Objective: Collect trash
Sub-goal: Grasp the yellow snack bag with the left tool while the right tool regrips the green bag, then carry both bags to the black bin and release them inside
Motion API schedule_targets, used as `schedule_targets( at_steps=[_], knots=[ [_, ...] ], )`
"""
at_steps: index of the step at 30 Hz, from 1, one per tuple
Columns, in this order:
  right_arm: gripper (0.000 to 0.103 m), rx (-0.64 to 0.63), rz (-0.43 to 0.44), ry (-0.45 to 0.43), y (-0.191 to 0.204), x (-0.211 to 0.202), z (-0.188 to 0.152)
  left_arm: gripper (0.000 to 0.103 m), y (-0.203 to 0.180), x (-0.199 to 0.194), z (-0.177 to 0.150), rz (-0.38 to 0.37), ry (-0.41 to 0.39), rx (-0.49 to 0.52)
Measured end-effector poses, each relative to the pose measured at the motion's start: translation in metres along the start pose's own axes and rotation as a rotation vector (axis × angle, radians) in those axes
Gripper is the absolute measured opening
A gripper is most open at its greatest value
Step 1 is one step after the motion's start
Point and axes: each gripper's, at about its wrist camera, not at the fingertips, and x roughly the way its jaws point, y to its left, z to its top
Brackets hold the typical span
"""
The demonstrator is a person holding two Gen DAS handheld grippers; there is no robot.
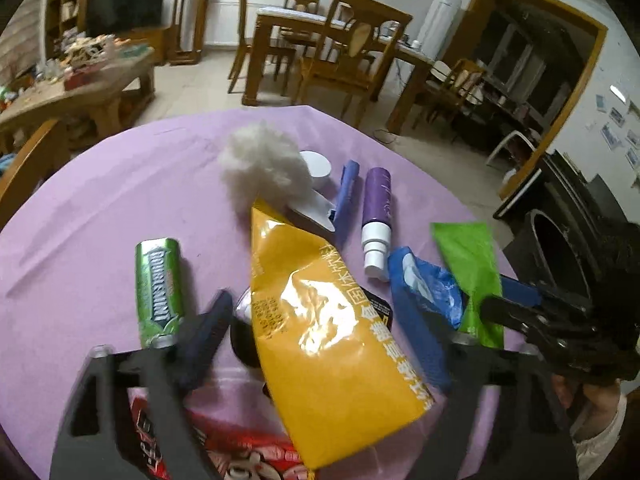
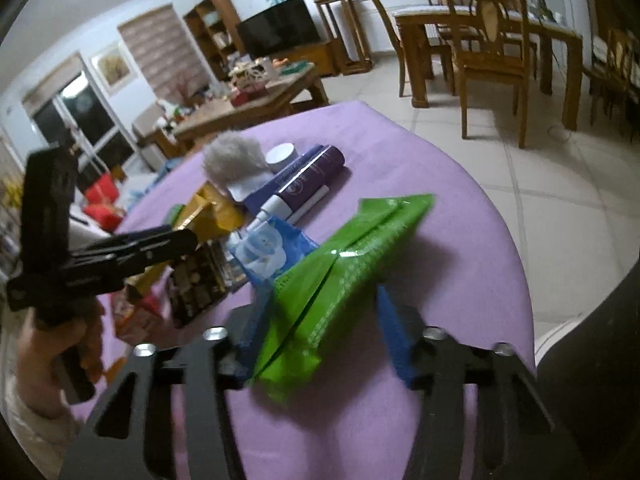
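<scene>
Purple tablecloth (image 1: 120, 184) fills the near scene, litter heaped along its middle; the yellow pouch (image 1: 320, 320) lies between the fingers of the left gripper (image 1: 320, 332), jaws partly open, and whether the pads press it I cannot tell (blur hides the contact); over on the right, the green packet (image 2: 340, 272) sits between the right gripper (image 2: 320, 320) fingers, jaws narrowed about it, grip unclear too; white fluff (image 1: 264, 168) sits at the far end; the purple spray bottle (image 1: 376, 216) lies right of the pouch; the blue wrapper (image 1: 420, 284) is just beside the green packet; the green gum tin (image 1: 158, 288) lies left of the pouch.
</scene>
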Motion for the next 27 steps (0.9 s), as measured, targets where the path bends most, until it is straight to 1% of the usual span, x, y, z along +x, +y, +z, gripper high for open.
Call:
schedule_targets(
  at_steps=[1,3,5,6,10,11,12,15,19,23,27],
  knots=[
    [0.038,-0.007,0.0,-0.004,0.002,0.001,0.002,0.061,-0.001,0.001,0.0,0.008,-0.005,0.011],
    [0.033,-0.024,-0.002,-0.023,0.004,0.001,0.004,0.054,0.0,0.0,0.0,0.004,-0.015,0.018],
    [0.022,-0.029,0.019,-0.047,0.004,-0.003,0.004,0.053,0.003,-0.002,-0.001,-0.006,-0.039,0.013],
    [0.016,-0.027,0.025,-0.058,0.003,-0.006,0.005,0.052,0.004,-0.007,-0.002,-0.008,-0.063,0.01],
    [0.015,0.007,0.083,-0.115,-0.007,-0.025,0.005,0.052,0.001,-0.026,-0.008,-0.031,-0.142,-0.008],
    [0.015,0.012,0.095,-0.129,-0.009,-0.029,0.004,0.052,0.0,-0.031,-0.008,-0.047,-0.162,-0.008],
    [0.015,0.018,0.103,-0.136,-0.01,-0.033,0.003,0.052,-0.004,-0.038,-0.007,-0.067,-0.182,-0.006],
    [0.014,0.025,0.115,-0.144,-0.015,-0.041,0.002,0.052,-0.015,-0.051,-0.007,-0.086,-0.216,0.008],
    [0.014,0.027,0.137,-0.168,-0.017,-0.055,-0.001,0.052,-0.035,-0.063,-0.007,-0.125,-0.236,0.03],
    [0.014,0.032,0.154,-0.223,-0.019,-0.08,-0.003,0.052,-0.052,-0.066,-0.003,-0.161,-0.24,0.054],
    [0.014,0.049,0.144,-0.302,-0.033,-0.117,-0.006,0.052,-0.077,-0.065,0.005,-0.211,-0.255,0.082]
  ],
)
